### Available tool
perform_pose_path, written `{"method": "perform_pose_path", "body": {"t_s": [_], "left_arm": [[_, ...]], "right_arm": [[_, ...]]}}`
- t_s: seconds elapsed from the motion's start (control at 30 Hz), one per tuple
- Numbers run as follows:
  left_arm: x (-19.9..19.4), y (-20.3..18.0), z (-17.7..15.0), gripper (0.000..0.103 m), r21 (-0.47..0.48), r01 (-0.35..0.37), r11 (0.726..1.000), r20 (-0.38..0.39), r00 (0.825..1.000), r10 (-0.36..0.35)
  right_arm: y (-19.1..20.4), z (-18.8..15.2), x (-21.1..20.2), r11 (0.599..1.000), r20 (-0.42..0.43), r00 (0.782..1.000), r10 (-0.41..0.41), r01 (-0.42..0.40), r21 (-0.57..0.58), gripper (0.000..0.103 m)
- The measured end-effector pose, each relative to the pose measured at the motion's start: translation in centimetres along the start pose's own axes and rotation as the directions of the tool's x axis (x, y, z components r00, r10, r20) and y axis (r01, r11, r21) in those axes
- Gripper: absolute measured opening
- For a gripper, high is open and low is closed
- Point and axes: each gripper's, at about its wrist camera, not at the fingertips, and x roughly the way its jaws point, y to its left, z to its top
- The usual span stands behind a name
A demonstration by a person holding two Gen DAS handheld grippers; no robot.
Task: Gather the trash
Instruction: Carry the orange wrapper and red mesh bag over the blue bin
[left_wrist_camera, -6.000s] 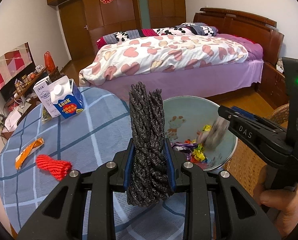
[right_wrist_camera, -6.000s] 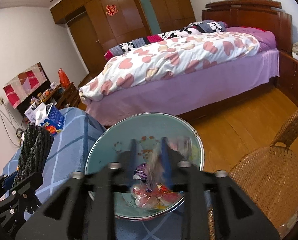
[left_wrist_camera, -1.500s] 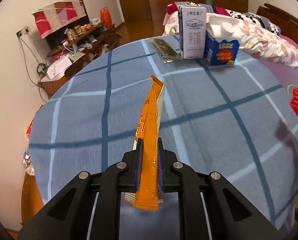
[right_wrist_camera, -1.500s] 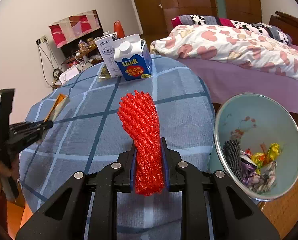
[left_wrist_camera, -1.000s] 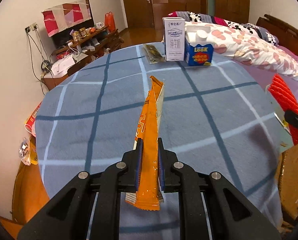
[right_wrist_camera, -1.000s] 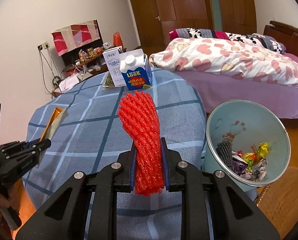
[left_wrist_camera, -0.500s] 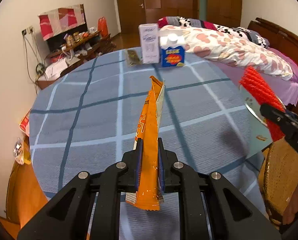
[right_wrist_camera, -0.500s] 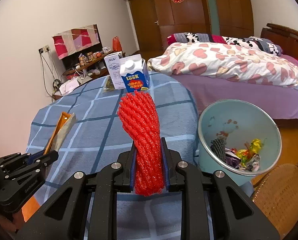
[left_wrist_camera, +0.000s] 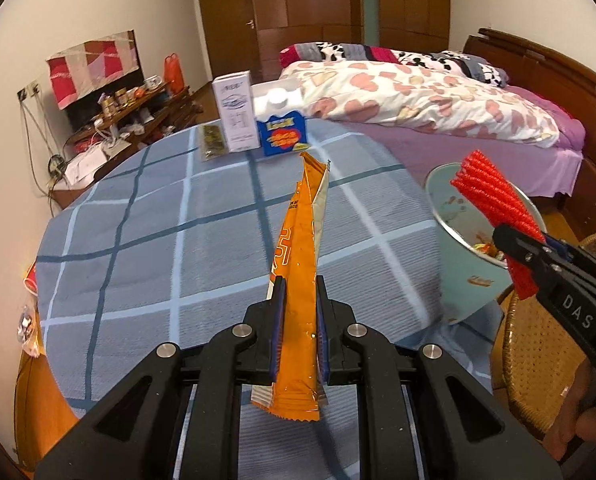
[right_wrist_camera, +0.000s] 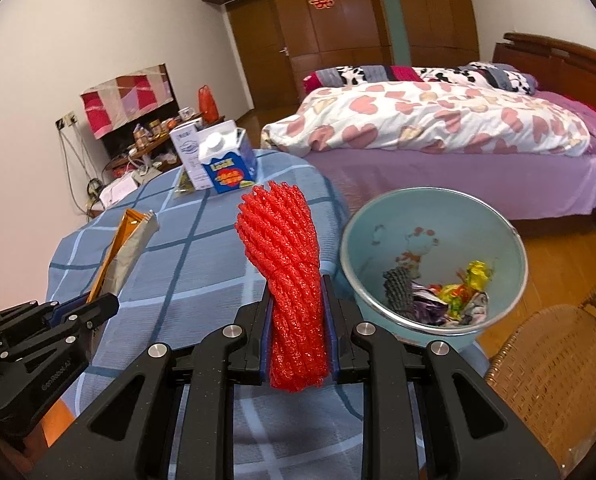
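Observation:
My left gripper (left_wrist_camera: 300, 308) is shut on an orange snack wrapper (left_wrist_camera: 298, 264) that stands upright between its pads, above the blue checked table (left_wrist_camera: 158, 216). My right gripper (right_wrist_camera: 296, 312) is shut on a red foam net sleeve (right_wrist_camera: 286, 256), also upright. In the left wrist view the right gripper (left_wrist_camera: 530, 256) with the red sleeve (left_wrist_camera: 494, 200) is at the right, over the near rim of the teal trash bin (left_wrist_camera: 458, 264). In the right wrist view the bin (right_wrist_camera: 430, 216) lies to the right, holding a black net sleeve (right_wrist_camera: 398, 284) and coloured wrappers. The left gripper (right_wrist_camera: 94, 308) and wrapper (right_wrist_camera: 118, 252) are at the left.
A white carton (right_wrist_camera: 188, 156), a blue milk carton (right_wrist_camera: 228, 164) and a dark packet (left_wrist_camera: 212, 142) stand at the table's far side. A wicker chair (right_wrist_camera: 546, 364) is by the bin. A bed (right_wrist_camera: 458, 128) fills the room's right; a cluttered low cabinet (left_wrist_camera: 126, 112) is at the far left.
Both grippers have swung right toward the bin with their loads held. The bin has come into the left wrist view, and the right gripper with the red sleeve shows larger there.

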Motion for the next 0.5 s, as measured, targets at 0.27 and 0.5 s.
{"method": "perform_pose_path", "body": {"t_s": [0.27,0.5], "left_arm": [[-0.1,-2.5,1.1,0.013,0.036,0.036,0.999,0.013,0.999,-0.036],[-0.1,-4.7,2.0,0.013,0.066,0.06,0.996,0.023,0.998,-0.061]], "right_arm": [[-2.3,-0.1,-0.8,0.999,0.013,0.999,-0.031,0.03,0.044,0.022],[-3.6,0.4,-1.3,0.996,0.034,0.998,-0.056,0.054,0.074,0.022]]}}
